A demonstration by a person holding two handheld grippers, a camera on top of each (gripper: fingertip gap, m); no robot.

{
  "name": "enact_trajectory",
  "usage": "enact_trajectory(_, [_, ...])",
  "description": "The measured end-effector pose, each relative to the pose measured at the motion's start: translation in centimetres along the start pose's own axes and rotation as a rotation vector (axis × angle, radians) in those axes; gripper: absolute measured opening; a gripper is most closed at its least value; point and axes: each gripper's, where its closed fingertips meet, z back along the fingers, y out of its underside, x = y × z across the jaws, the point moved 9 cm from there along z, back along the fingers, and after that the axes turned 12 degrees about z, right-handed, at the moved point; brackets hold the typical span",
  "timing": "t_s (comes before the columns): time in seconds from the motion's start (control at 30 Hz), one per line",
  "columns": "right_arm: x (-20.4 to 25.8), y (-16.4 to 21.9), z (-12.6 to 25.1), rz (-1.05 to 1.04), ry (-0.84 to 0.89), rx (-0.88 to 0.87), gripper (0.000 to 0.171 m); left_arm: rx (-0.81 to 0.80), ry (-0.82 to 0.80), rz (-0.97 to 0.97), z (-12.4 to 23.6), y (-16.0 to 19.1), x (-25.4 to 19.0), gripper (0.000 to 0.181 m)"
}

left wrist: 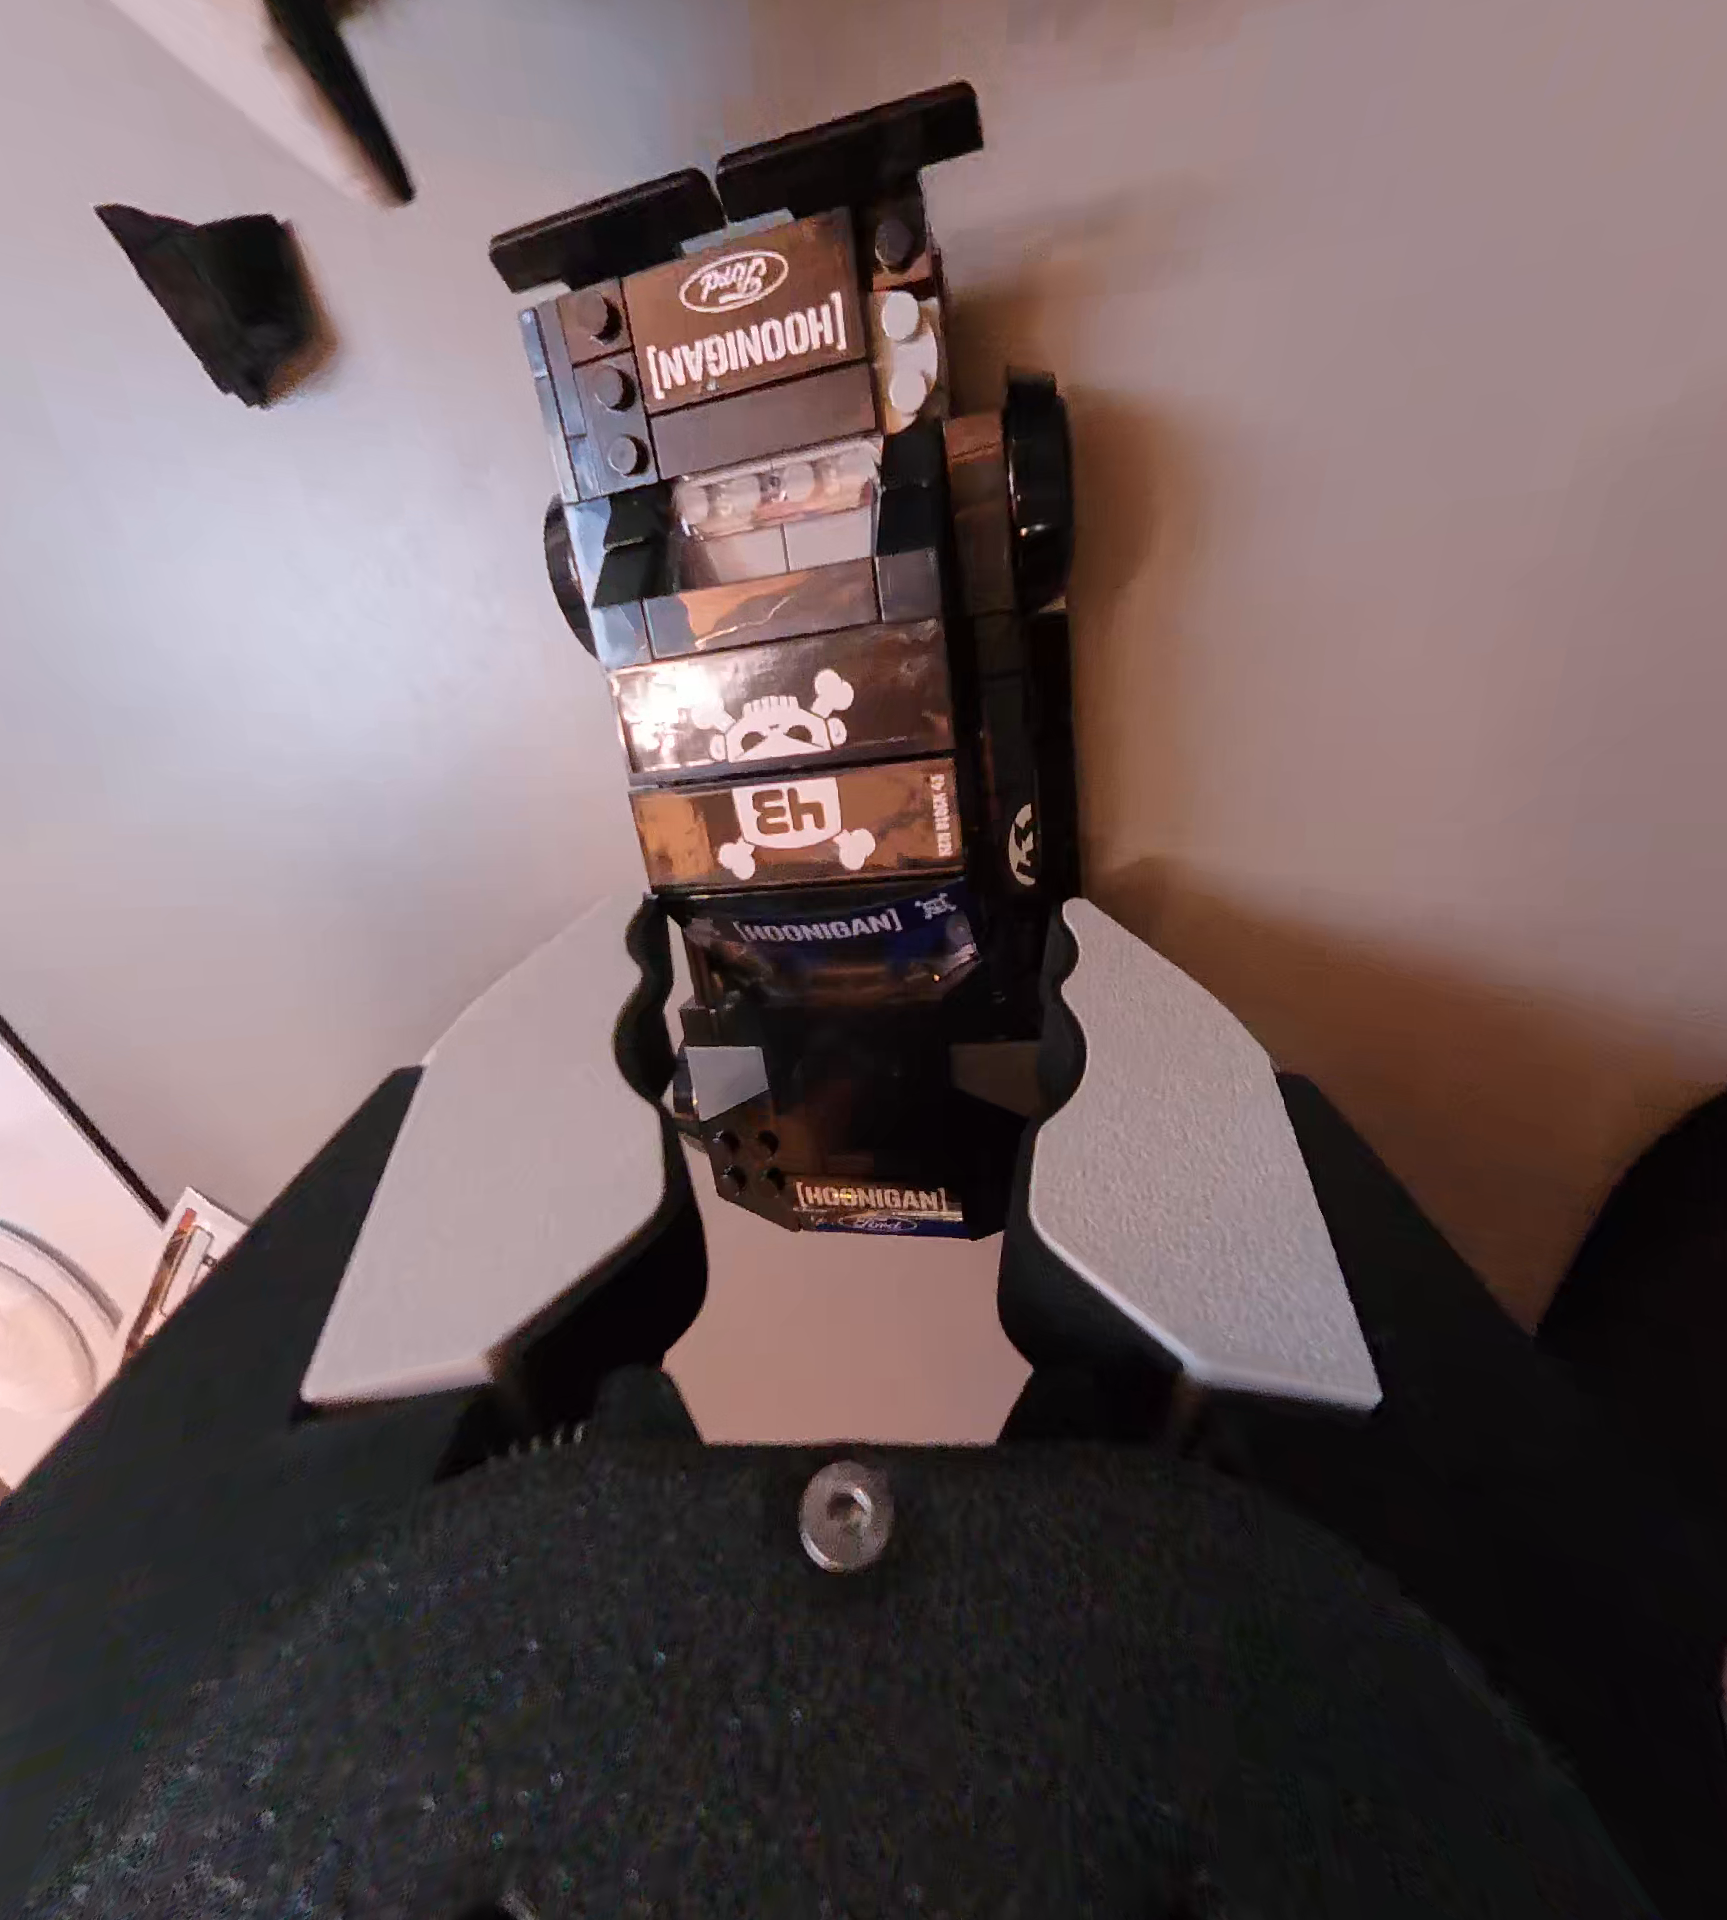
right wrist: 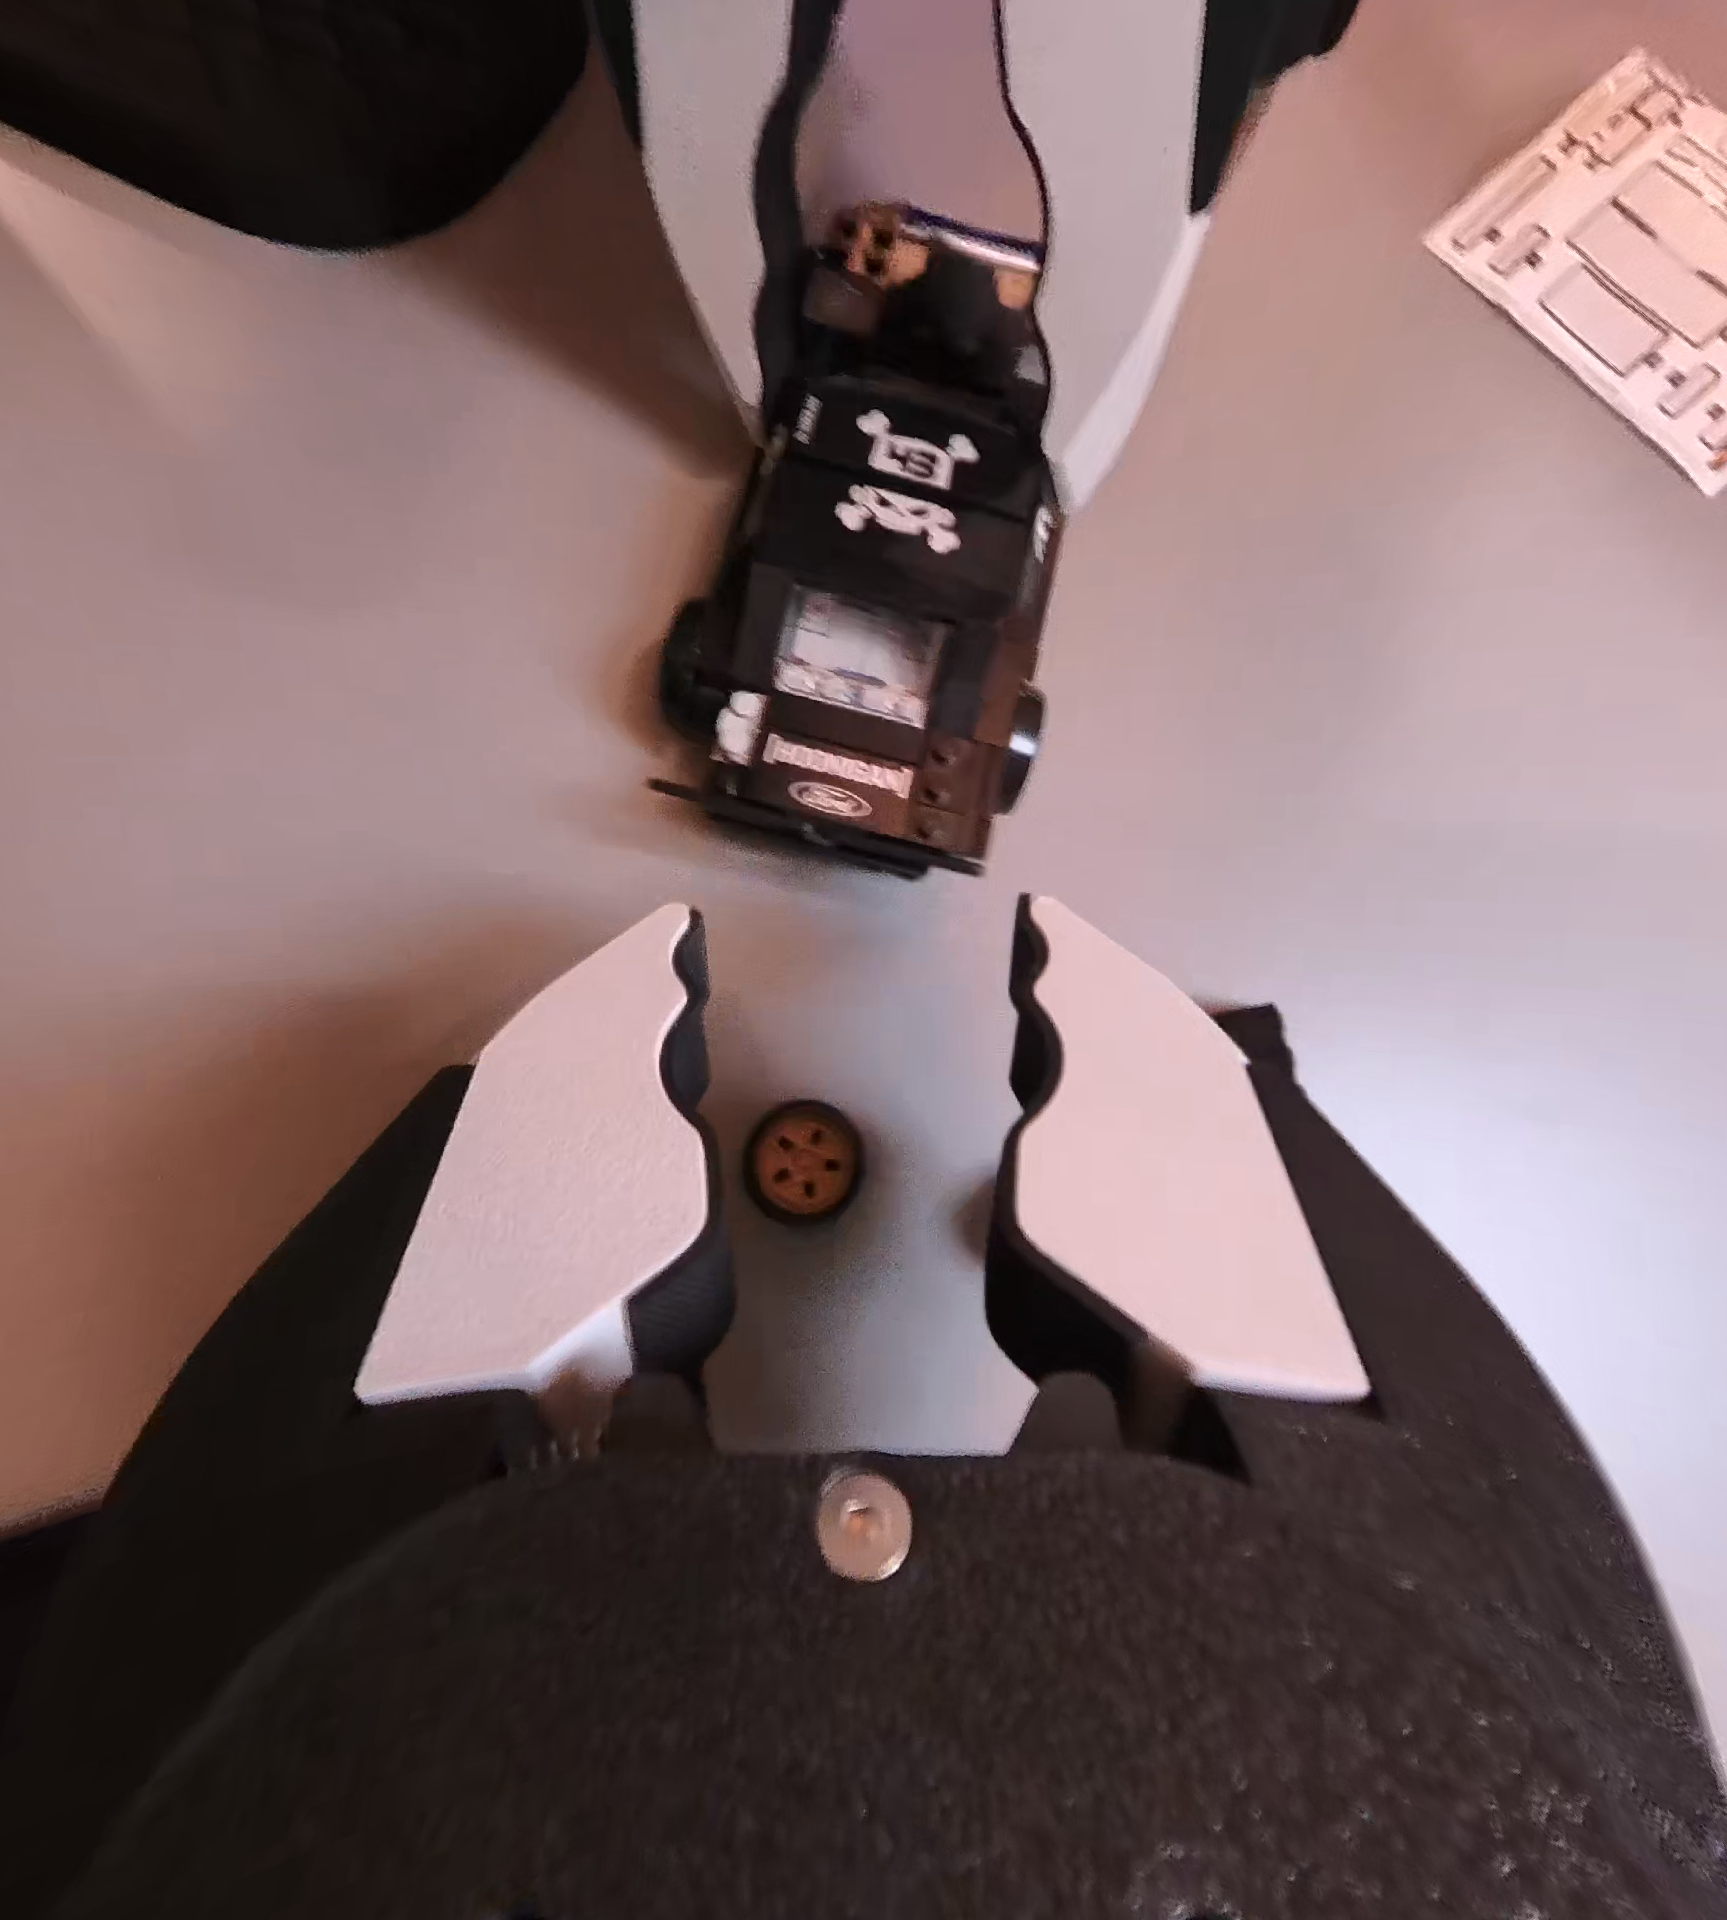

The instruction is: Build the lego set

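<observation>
Black lego car [left wrist: 797,644] on pale table [left wrist: 215,675], nose clamped between left gripper [left wrist: 843,997] jaws. Right gripper [right wrist: 854,951] jaws wide apart, holding nothing, straddling loose orange-hubbed wheel [right wrist: 800,1156] behind car's tail.

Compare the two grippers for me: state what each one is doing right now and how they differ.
The left gripper is shut on the black lego car, clamping its near end; the right gripper is open and holds nothing. The left gripper has the car between its fingers, while the right gripper has only a loose wheel with an orange hub lying on the table between its fingers, untouched. Both have white fingers with black wavy pads and point toward the car.
</observation>
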Motion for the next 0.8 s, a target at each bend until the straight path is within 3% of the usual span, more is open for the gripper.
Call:
enact_trajectory(0.17, [0.1, -0.3, -1.4, 0.046, 0.029, 0.039, 0.04, 0.0, -0.015, -0.077, 0.0, 0.1, 0.4, 0.068])
enact_trajectory(0.33, [1.5, -1.3, -1.1, 0.001, 0.038, -0.054, 0.017, 0.028, -0.032, -0.229, 0.2, 0.1, 0.6, 0.064])
enact_trajectory(0.6, [3.7, -2.6, -0.5, -0.034, 0.089, -0.14, 0.024, 0.058, -0.058, -0.43, 0.2, -0.2, 0.7, 0.066])
enact_trajectory(0.7, [2.3, -1.2, 0.3, -0.018, 0.133, -0.131, 0.035, 0.056, -0.062, -0.35, 0.4, 0.4, 1.2, 0.07])
enact_trajectory(0.8, [1.8, -0.1, -0.2, 0.118, 0.17, -0.067, 0.036, 0.009, -0.041, -0.194, 1.2, 0.7, 1.3, 0.079])
